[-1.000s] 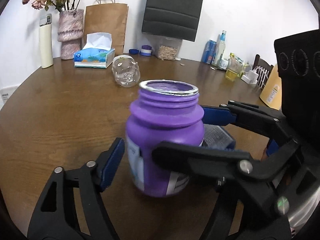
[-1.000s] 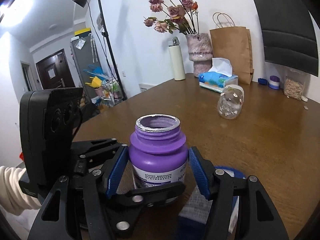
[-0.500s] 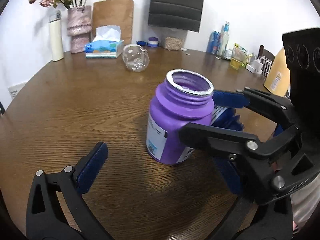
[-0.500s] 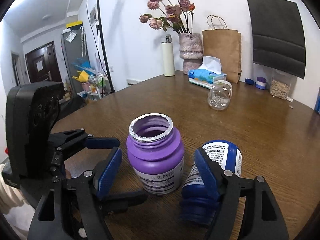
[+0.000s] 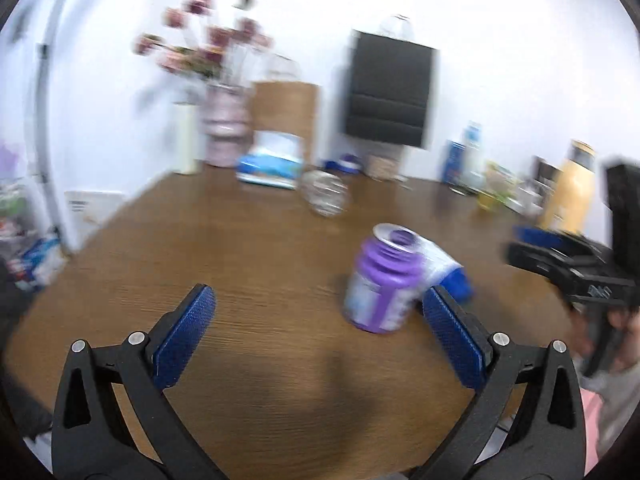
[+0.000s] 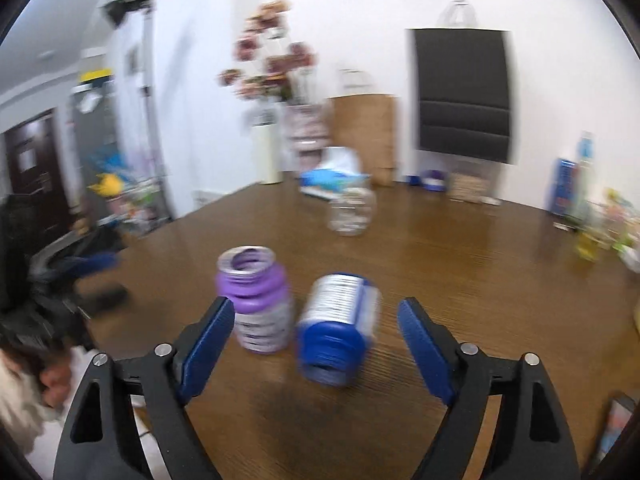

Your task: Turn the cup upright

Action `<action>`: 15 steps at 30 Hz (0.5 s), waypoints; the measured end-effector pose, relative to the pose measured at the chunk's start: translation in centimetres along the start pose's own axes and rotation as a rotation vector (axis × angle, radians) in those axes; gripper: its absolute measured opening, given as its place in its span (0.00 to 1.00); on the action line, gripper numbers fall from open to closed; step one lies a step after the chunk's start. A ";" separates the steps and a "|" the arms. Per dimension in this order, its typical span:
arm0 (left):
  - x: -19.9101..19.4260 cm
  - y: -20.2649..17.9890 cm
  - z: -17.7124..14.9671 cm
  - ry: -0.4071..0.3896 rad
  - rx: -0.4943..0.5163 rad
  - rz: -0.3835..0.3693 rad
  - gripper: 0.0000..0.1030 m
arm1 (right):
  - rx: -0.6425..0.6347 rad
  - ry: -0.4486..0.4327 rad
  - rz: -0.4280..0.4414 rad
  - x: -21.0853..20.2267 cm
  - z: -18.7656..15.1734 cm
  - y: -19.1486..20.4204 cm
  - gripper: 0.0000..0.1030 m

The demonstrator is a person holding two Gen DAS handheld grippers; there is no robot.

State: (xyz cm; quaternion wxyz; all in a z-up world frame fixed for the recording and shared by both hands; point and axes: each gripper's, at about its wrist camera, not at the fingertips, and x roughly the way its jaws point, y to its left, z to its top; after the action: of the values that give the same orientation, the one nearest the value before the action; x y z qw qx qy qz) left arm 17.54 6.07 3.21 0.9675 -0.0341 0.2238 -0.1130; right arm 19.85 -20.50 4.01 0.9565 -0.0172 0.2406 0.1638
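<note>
A purple jar (image 5: 382, 284) stands upright with its mouth up on the brown table (image 5: 240, 260); it also shows in the right wrist view (image 6: 258, 300). A blue jar (image 6: 338, 324) lies on its side beside it, also seen in the left wrist view (image 5: 448, 274). My left gripper (image 5: 316, 336) is open and empty, pulled back from the purple jar. My right gripper (image 6: 316, 324) is open and empty, with the blue jar ahead between its fingers. Both views are blurred.
A clear jar (image 6: 352, 210) lies on its side farther back. A tissue box (image 6: 332, 180), vase of flowers (image 6: 304, 128), white flask (image 6: 266, 152) and paper bag (image 6: 366, 132) stand along the far edge. Bottles and cans (image 6: 568, 184) stand at the right.
Both grippers have pulled back and away from the purple jar, which stays standing upright. My right gripper now faces the lying blue jar.
</note>
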 end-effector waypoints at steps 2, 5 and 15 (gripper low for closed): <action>-0.6 0.7 0.4 -0.027 -0.021 0.055 1.00 | 0.033 0.023 -0.075 -0.4 -0.8 -1.4 0.85; -0.2 1.5 0.7 -0.041 -0.059 0.069 1.00 | 0.089 0.044 -0.090 -0.6 -1.6 -2.9 0.85; -2.7 0.1 -2.4 -0.075 -0.044 0.206 1.00 | 0.091 0.007 -0.099 -2.9 -2.6 -1.3 0.85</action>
State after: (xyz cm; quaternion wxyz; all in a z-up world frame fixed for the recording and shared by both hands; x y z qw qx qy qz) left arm 14.16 6.75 2.22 0.9807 -0.0362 0.1919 -0.0066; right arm 16.69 -22.90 3.05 0.9625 0.0137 0.2498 0.1053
